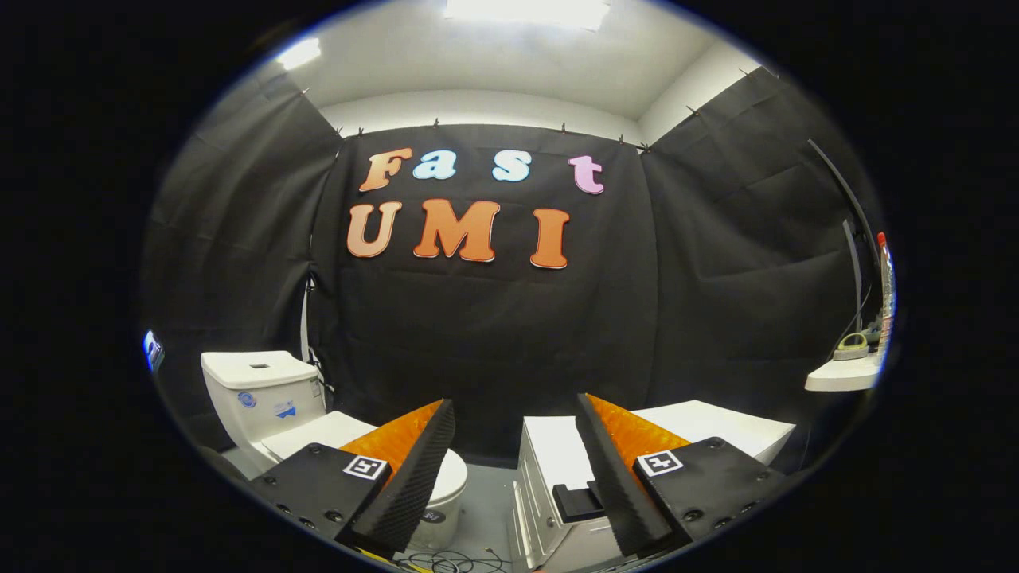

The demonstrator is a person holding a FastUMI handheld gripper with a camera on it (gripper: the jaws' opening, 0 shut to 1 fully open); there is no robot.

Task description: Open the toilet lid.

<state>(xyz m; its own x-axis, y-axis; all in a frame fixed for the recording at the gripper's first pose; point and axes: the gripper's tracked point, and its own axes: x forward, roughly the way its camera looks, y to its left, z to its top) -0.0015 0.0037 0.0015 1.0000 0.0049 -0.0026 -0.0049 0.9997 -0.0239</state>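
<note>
Both fingers of my gripper (516, 434) stand wide apart, holding nothing and touching nothing. Beyond the left finger I see the toilet (263, 398), its lid (330, 432) down and partly hidden by that finger. Beyond the right finger sits a white cabinet (557, 465).

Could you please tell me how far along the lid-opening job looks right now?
Nothing looks done: the toilet lid lies flat, closed. The hand-held gripper is open and holds nothing; the toilet sits beyond one finger. Left: reach the lid, grip its edge and lift.
</note>
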